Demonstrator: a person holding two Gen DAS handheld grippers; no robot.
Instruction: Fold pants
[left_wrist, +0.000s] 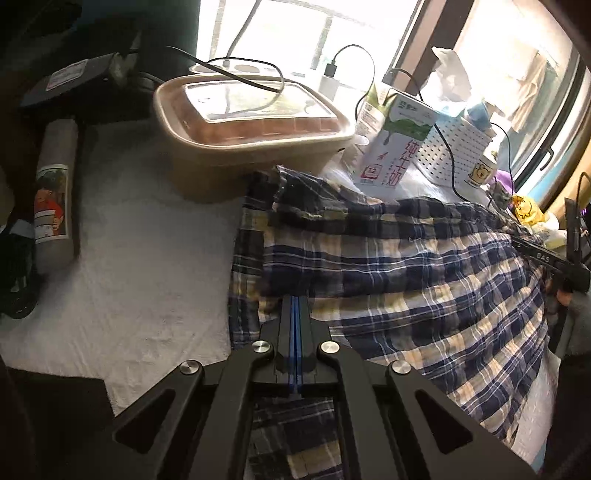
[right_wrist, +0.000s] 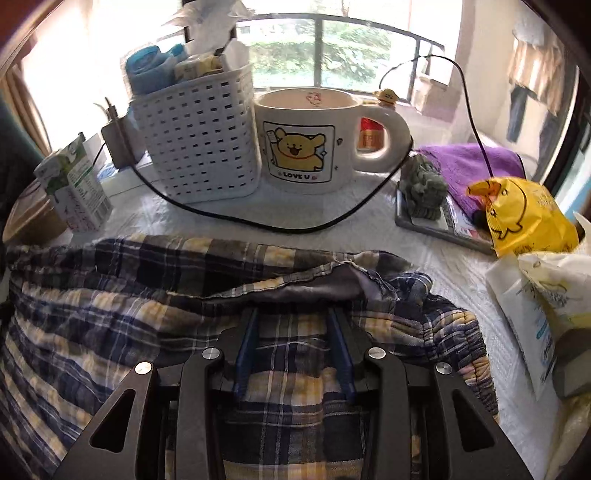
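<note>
A: What's the biggest thing ahead of the grippers?

B: The white quilted table cover (left_wrist: 140, 266), soft and dimpled. On it lie the plaid pants (left_wrist: 388, 258), crinkled cotton in navy, white and pale yellow, spread from just under the left gripper (left_wrist: 295, 301) away to its right. Their long axis runs crosswise in front of both grippers, and the gathered elastic waistband (right_wrist: 465, 339) bunches just to the right of the right gripper (right_wrist: 293, 314).

A: And the grippers themselves?

B: The left one's black fingers are pressed together, clamped on a folded edge of the pants. The right one's blue-lined fingers stand apart with plaid cloth lying between them; whether the pads press on it, I cannot tell.

A: What sits beyond?

B: Past the left gripper, a rounded-rectangle tan food container (left_wrist: 255, 125) with a clear lid, touching the far edge of the pants. Right of it, a milk carton (left_wrist: 395, 144) with pink Chinese characters, upright. Past the right gripper, a white perforated plastic basket (right_wrist: 199, 144) packed with tissues, and beside it a fat white ceramic mug (right_wrist: 306, 140) showing a yellow cartoon bear and "LOVE U".

A: Smaller bits?

B: A black cable (right_wrist: 258, 221) curving in front of the mug, a purple towel (right_wrist: 469, 162), and a crinkly yellow snack bag (right_wrist: 524, 214) off to the right.
</note>
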